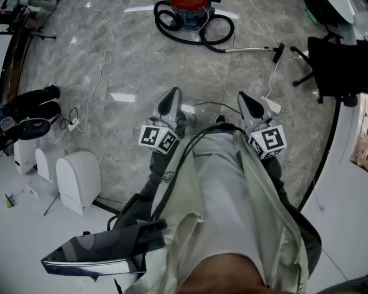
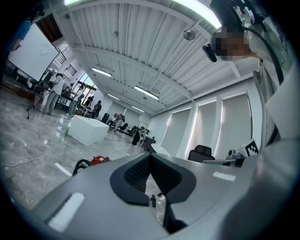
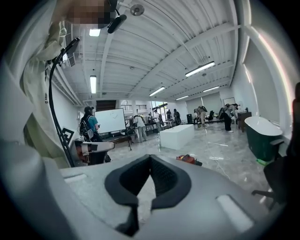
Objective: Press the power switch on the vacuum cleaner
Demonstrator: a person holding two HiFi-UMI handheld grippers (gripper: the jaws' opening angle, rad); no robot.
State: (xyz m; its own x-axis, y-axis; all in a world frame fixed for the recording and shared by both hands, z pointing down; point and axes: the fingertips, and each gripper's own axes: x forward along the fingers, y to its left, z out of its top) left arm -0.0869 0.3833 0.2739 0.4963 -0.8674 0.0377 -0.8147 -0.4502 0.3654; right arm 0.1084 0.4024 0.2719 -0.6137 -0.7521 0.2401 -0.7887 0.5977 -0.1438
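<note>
The red vacuum cleaner point(image 1: 190, 14) (hose looped around it) sits on the marble floor point(image 1: 132, 63), well ahead of us. We hold the left gripper point(image 1: 171, 103) and right gripper point(image 1: 247, 104) level at our waist, side by side, pointing forward. Both have their jaws closed tip to tip on nothing.

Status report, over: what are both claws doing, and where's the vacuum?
Left gripper shut, empty; right gripper shut, empty. Red-topped vacuum cleaner far ahead, untouched. Its black hose loops in front.

I see the vacuum cleaner point(image 1: 190, 10) standing well ahead on the marble floor point(image 1: 132, 63): red top, dark body, black hose point(image 1: 163, 22) looped around it, metal wand point(image 1: 253, 50) lying out rightward. I can't make out its switch.
</note>
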